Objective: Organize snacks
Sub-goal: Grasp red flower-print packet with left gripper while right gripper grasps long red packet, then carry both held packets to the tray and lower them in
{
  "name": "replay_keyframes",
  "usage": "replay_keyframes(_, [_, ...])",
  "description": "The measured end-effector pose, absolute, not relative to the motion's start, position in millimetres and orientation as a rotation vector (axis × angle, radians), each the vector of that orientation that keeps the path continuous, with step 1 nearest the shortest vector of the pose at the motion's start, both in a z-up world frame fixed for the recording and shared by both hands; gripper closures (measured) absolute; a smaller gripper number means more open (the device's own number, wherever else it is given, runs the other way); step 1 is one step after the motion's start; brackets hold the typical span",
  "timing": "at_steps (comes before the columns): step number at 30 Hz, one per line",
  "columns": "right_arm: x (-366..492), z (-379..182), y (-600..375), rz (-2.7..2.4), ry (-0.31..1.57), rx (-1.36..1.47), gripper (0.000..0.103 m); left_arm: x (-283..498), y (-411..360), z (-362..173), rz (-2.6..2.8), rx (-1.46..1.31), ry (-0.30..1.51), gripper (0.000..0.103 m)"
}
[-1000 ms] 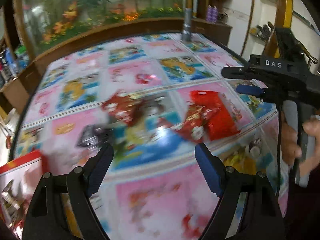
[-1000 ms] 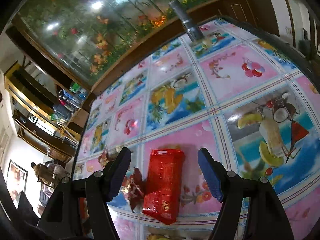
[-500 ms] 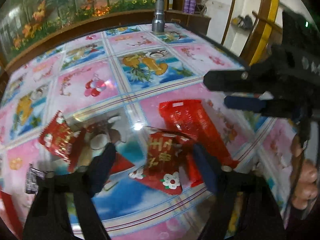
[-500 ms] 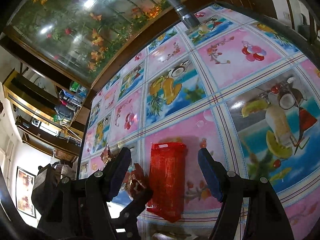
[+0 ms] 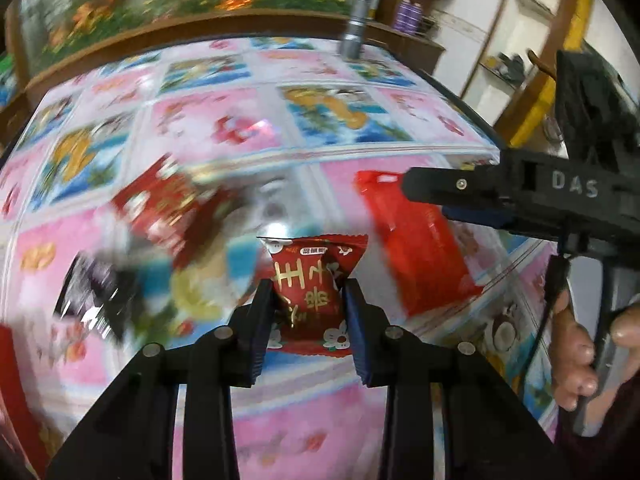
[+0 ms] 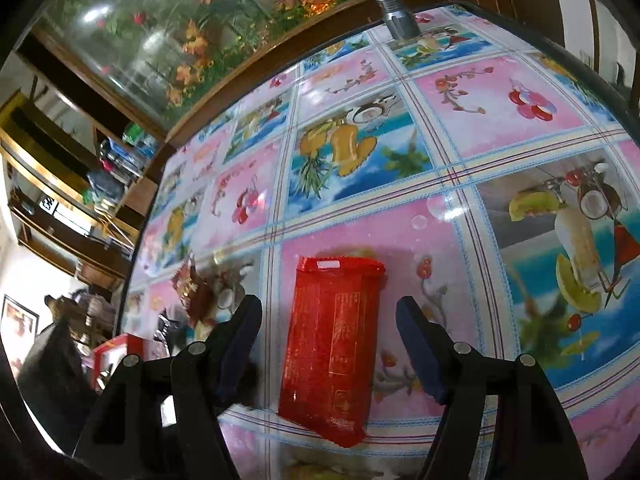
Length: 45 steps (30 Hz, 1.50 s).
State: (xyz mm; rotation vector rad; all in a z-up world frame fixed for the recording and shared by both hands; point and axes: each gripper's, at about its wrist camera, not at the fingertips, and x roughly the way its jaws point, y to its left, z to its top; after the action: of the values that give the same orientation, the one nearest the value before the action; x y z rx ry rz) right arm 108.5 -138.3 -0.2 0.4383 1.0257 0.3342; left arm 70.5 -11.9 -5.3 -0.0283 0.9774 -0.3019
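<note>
Now a small red snack packet [image 5: 310, 288] with gold writing and white flowers is squeezed between the left gripper's [image 5: 309, 312] blue pads. The right gripper [image 6: 330, 344] is spread wide over a long red packet [image 6: 332, 344], and nothing is held.

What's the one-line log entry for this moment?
left gripper: shut on small red snack packet | right gripper: open over long red packet | table

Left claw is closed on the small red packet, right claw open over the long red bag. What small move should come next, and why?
Probably carry the small red packet toward the red box at the left. The left claw already pinches it, while the right claw hangs open over the long red bag.
</note>
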Motion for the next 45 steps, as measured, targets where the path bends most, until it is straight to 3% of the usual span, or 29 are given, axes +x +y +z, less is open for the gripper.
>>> replay_keyframes(13, [85.0,-4.9,-74.3,0.179,0.994,-0.04,0.032,6.8,37.2,-5.5,-0.179,-0.117,0.999,0.071])
replay_keyframes(16, [80.3,-5.9,-70.3,0.156,0.98,-0.076,0.036,-6.9,40.8,-5.5,-0.175,-0.119,0.997,0.071])
replay_keyframes(18, [79.4,-4.4,-70.4,0.155,0.975,-0.072,0.051,-15.8,42.4,-5.0,-0.178,-0.124,0.999,0.071])
replay_keyframes(23, [74.4,-1.3,-67.9,0.136,0.955,-0.084,0.055,-34.5,49.6,-4.2,-0.197,-0.16,1.002,0.071])
replay_keyframes(45, [53.4,-9.2,-82.0,0.643,1.038,0.516,0.056,-60.5,71.4,7.5,-0.193,-0.224,0.937,0.071])
